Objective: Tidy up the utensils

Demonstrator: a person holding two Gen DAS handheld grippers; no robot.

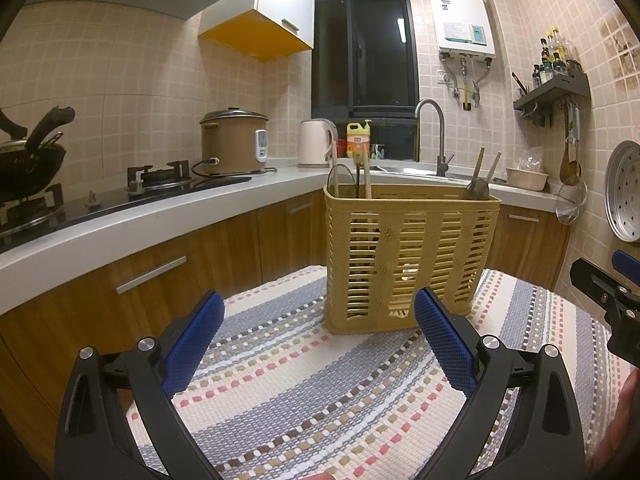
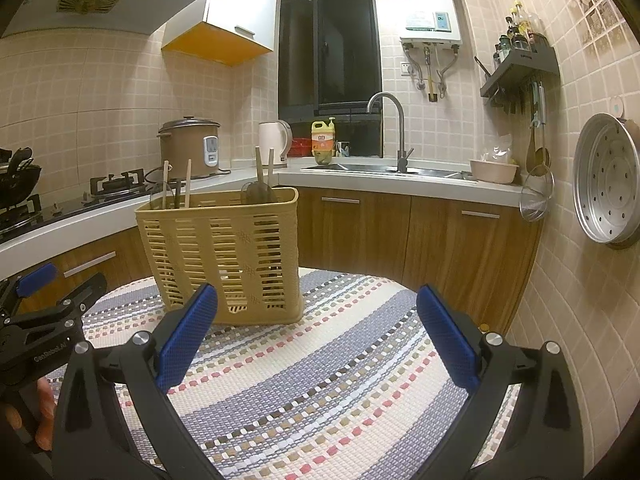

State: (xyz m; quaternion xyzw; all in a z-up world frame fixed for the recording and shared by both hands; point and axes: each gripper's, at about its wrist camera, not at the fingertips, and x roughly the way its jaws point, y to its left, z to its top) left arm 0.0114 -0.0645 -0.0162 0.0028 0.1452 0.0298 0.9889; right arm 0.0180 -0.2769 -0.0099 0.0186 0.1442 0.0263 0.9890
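A yellow slatted utensil basket (image 1: 408, 256) stands upright on a striped woven mat (image 1: 320, 392); it also shows in the right wrist view (image 2: 228, 256). Wooden chopsticks (image 1: 366, 174) and dark spoons (image 1: 476, 190) stick up from it, at its left and right ends. My left gripper (image 1: 320, 320) is open and empty, just in front of the basket. My right gripper (image 2: 318, 312) is open and empty, to the right of the basket above the mat (image 2: 320, 380). Each gripper shows at the other view's edge.
An L-shaped counter (image 1: 280, 178) runs behind, with a gas stove (image 1: 160, 178), rice cooker (image 1: 232, 142), kettle (image 1: 316, 142), soap bottle (image 1: 359, 138) and sink tap (image 1: 434, 136). A pink bowl (image 1: 526, 178), hanging strainer (image 1: 572, 200) and steamer tray (image 1: 626, 192) are at the right wall.
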